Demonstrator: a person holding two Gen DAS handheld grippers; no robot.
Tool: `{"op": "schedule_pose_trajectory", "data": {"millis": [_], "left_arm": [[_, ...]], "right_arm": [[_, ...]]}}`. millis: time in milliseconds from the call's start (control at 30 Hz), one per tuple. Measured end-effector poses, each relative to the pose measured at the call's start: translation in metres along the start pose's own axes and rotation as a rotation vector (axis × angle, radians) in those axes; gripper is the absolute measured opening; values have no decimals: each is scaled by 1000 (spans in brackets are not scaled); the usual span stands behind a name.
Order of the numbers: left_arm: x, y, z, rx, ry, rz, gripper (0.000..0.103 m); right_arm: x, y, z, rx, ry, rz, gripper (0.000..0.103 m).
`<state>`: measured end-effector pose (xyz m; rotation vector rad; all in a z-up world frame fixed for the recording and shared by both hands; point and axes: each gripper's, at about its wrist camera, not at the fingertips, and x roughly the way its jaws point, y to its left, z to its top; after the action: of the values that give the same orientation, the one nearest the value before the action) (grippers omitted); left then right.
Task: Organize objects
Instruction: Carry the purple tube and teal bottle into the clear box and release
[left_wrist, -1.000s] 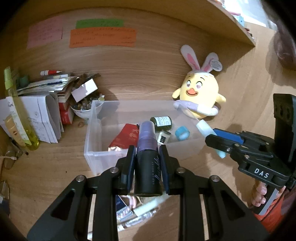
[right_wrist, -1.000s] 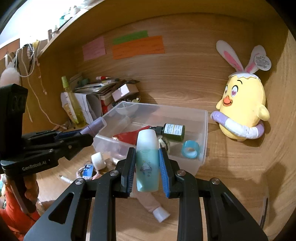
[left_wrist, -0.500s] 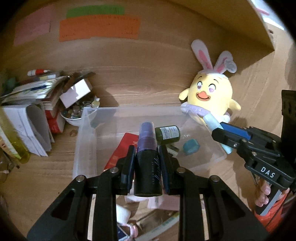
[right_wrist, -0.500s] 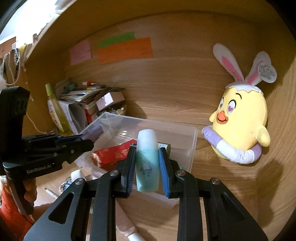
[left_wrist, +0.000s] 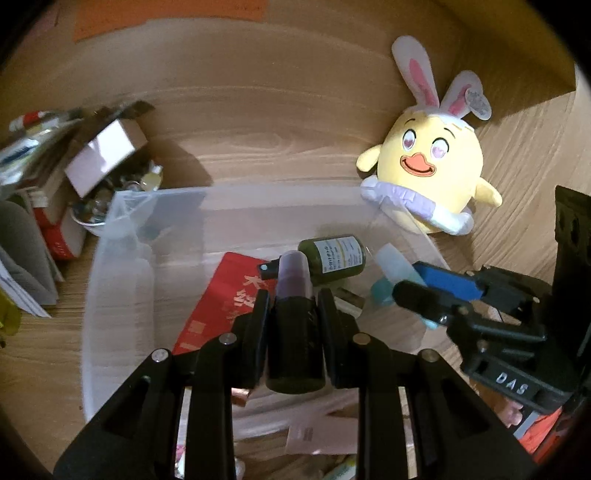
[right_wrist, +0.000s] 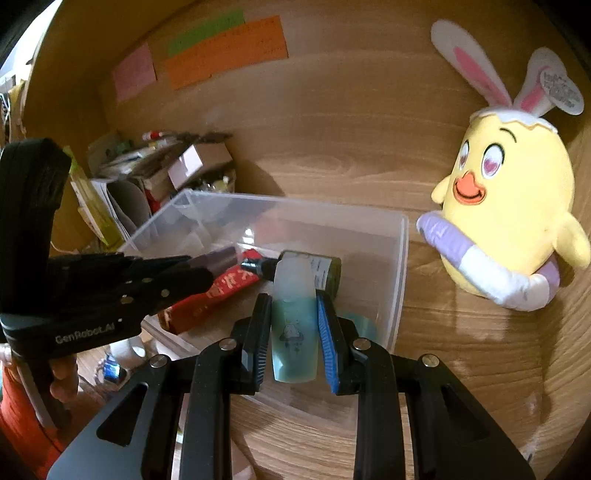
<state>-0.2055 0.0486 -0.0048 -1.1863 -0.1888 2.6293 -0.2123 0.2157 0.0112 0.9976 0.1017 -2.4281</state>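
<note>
A clear plastic bin (left_wrist: 110, 266) (right_wrist: 400, 258) sits on the wooden desk. It holds a red packet (left_wrist: 221, 295) (right_wrist: 221, 291), a green bottle (left_wrist: 332, 254) (right_wrist: 328, 273) lying on its side and a teal tape roll (right_wrist: 360, 325). My left gripper (left_wrist: 293, 306) (right_wrist: 207, 269) is shut on a black spray bottle with a purple cap (left_wrist: 293, 332) (right_wrist: 218, 256) and holds it over the bin. My right gripper (right_wrist: 293, 314) (left_wrist: 410, 280) is shut on a teal bottle with a white cap (right_wrist: 293, 314) (left_wrist: 395, 264), held over the bin's right part.
A yellow chick plush with rabbit ears (left_wrist: 432, 170) (right_wrist: 509, 206) stands right of the bin. Books, papers and a small box (left_wrist: 103, 158) are piled at the left. Loose tubes and small items (left_wrist: 317, 432) lie in front of the bin. Sticky notes (right_wrist: 225, 51) hang on the back wall.
Both grippers have moved forward with their bottles, from in front of the bin to above its inside. The bin and plush look nearer.
</note>
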Motion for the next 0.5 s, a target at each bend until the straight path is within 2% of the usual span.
{"op": "schedule_pose_trajectory", "data": {"millis": [333, 500], "left_arm": [[15, 0, -4, 6, 63, -31, 25], [1, -1, -5, 13, 33, -23, 25]], "right_arm": [[13, 4, -1, -23, 41, -23, 23], [12, 5, -1, -25, 50, -34, 23]]}}
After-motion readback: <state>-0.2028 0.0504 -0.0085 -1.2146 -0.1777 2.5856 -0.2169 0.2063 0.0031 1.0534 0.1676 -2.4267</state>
